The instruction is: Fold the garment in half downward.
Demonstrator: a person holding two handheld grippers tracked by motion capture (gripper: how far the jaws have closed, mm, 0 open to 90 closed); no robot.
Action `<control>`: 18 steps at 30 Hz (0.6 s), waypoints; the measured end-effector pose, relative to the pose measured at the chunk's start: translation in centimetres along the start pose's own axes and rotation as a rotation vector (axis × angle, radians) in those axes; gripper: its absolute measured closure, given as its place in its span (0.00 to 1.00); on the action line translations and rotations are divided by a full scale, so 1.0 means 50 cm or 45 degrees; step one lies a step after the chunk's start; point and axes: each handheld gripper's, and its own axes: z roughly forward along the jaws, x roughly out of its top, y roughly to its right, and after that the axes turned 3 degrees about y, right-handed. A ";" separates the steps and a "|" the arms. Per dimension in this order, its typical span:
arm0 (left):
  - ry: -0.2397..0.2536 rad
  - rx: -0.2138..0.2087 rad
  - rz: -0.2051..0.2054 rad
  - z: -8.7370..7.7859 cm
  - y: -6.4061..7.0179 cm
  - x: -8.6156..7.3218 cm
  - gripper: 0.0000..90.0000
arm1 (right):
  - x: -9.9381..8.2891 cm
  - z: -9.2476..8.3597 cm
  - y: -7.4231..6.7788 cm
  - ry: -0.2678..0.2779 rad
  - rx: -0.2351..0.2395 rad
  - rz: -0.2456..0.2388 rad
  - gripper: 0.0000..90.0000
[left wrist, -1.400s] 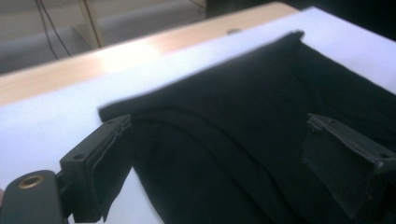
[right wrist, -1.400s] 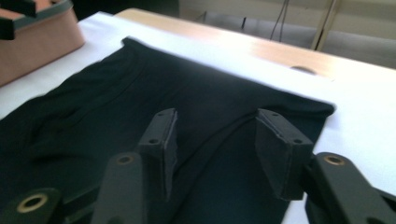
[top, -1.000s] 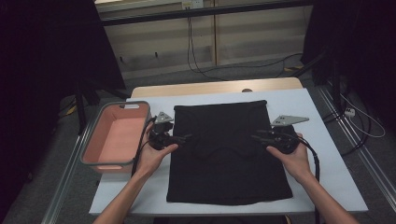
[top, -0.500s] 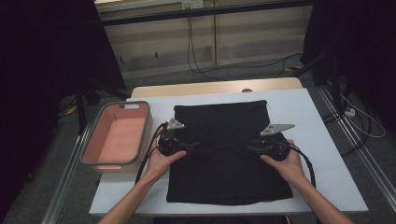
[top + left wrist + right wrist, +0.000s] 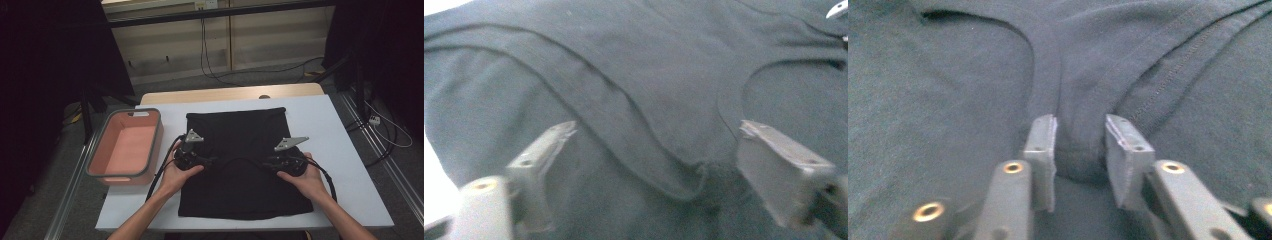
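A black garment (image 5: 240, 132) lies flat on the white table (image 5: 345, 150). My left gripper (image 5: 212, 161) rests on its left part, pointing toward the middle. In the left gripper view that gripper (image 5: 658, 127) is open; its jaws have just been closing and straddle a curved hem (image 5: 659, 165) without touching it. From the other side my right gripper (image 5: 265, 161) points inward. Seen close in the right gripper view, it (image 5: 1080, 122) is shut on a raised ridge of the black cloth (image 5: 1078, 150), which fills the narrow gap between the pads.
A pink bin with a grey rim (image 5: 125, 147) stands at the table's left edge. Cables trail from both grippers over the cloth and table. A wooden strip (image 5: 230, 94) borders the far edge, with dark floor and cables beyond.
Both hands have moved inward from the garment's side edges toward its middle and sunk onto the cloth. The left jaws have narrowed somewhat.
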 end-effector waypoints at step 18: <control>-0.117 -0.164 0.063 -0.003 0.026 -0.031 0.83 | 0.006 -0.027 0.005 0.072 0.017 0.035 0.96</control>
